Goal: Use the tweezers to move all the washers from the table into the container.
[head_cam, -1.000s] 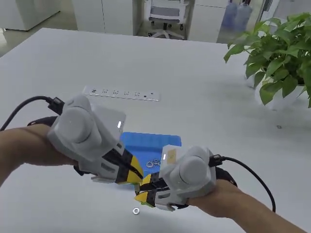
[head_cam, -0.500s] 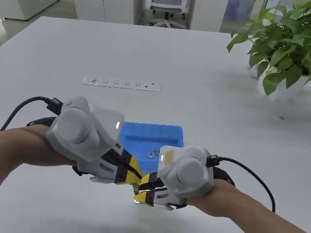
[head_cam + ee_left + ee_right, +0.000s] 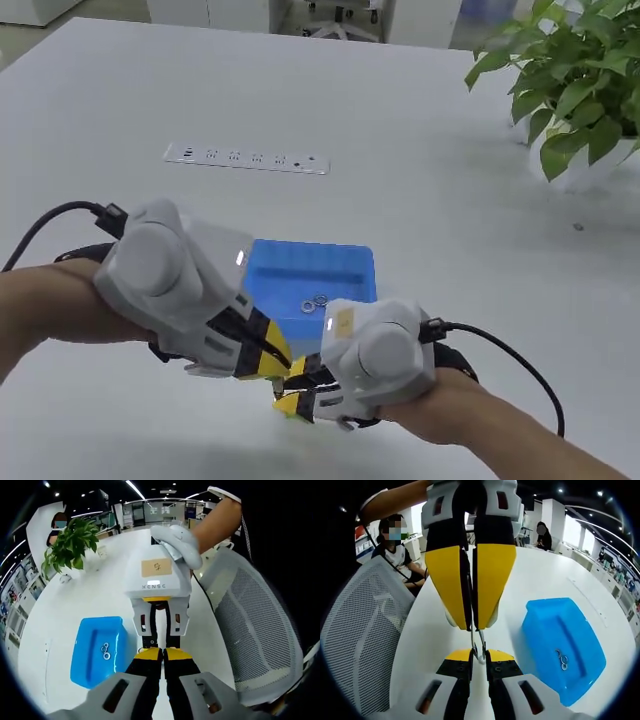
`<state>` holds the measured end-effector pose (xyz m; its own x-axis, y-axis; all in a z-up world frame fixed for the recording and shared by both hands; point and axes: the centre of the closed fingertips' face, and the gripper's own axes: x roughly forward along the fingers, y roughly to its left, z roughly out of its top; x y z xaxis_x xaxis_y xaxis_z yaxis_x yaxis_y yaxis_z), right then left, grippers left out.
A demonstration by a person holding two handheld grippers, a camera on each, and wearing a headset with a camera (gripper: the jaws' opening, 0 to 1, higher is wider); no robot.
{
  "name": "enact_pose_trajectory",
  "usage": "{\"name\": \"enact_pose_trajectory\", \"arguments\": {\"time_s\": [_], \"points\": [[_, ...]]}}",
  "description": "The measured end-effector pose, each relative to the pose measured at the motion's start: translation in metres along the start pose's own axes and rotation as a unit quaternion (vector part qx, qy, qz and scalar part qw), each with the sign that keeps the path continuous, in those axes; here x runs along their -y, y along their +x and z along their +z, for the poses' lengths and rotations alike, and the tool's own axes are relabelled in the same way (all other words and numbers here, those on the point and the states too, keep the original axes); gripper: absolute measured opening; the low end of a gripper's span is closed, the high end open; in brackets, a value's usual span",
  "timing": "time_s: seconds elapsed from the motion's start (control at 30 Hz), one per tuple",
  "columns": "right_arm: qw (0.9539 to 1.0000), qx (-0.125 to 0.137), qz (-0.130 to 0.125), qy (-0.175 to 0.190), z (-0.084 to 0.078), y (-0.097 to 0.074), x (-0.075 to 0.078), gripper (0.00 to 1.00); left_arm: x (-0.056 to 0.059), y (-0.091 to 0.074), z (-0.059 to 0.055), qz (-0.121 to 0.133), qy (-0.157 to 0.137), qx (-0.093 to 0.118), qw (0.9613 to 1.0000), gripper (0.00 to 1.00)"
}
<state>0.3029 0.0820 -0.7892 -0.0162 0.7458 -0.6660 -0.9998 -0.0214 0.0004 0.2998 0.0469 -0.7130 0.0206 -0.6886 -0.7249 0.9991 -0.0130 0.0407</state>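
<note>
Though plain, white office table [image 3: 450,250] with plant [image 3: 570,80]

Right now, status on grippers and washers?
Left gripper shut on tweezers. Right gripper jaws flank the tweezers' tips, grip unclear. Washers lying in blue container. No obstruction seen near container.
</note>
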Motion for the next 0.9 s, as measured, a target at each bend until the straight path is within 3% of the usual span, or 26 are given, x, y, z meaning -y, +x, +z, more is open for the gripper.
{"name": "enact_pose_trajectory", "arguments": {"time_s": [0.3,0.9], "points": [[1.0,-0.004,0.002,0.002,-0.0036,0.0034,0.0003,0.12,0.0008,0.0038,-0.0045,0.003,-0.009,-0.002,1.0,0.05],[1.0,-0.002,0.0,0.003,-0.0047,0.0031,0.0004,0.1,-0.0054,0.008,-0.0031,0.008,-0.019,0.012,0.9997,0.05]]}}
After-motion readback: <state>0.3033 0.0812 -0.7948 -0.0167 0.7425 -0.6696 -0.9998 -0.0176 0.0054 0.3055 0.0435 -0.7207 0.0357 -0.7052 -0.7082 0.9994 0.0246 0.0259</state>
